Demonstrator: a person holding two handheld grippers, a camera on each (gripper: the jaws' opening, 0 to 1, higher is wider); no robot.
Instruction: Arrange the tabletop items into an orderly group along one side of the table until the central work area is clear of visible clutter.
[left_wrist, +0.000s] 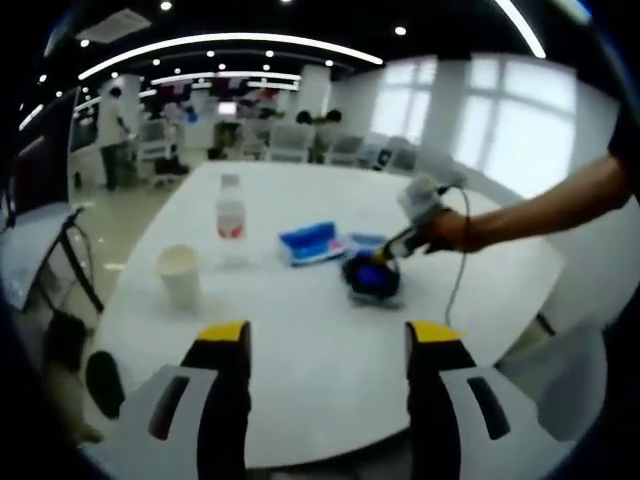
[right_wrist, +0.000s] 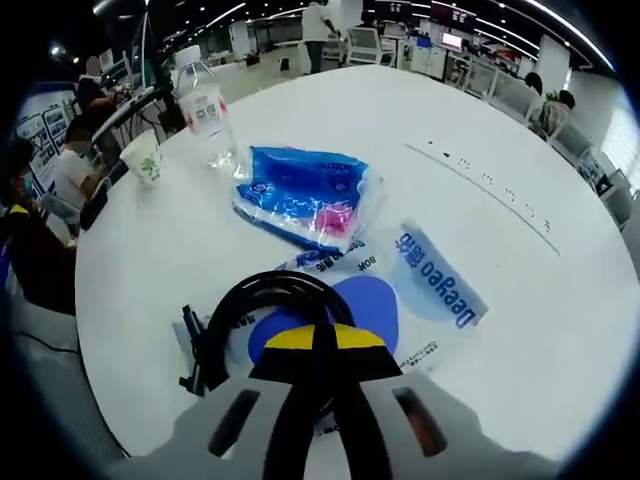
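My left gripper (left_wrist: 328, 335) hangs open over the near edge of the round white table (left_wrist: 300, 370). Further in stand a paper cup (left_wrist: 180, 272) and a clear water bottle (left_wrist: 231, 218). A blue tissue pack (left_wrist: 310, 242) lies to their right. A person's hand holds my right gripper (left_wrist: 392, 252) down at a black cable coil (left_wrist: 372, 278). In the right gripper view, my right gripper (right_wrist: 320, 340) is shut on the cable coil (right_wrist: 235, 305), which rests on a flat white-and-blue bag (right_wrist: 440, 275). Beyond lie the tissue pack (right_wrist: 300, 195), bottle (right_wrist: 205, 105) and cup (right_wrist: 145, 155).
A person (right_wrist: 40, 230) sits close to the table edge near the cup. Office chairs (left_wrist: 290, 140) line the far side, and a dark folding frame (left_wrist: 70, 250) stands off the left edge. The table (right_wrist: 540, 180) is bare to the right of the bag.
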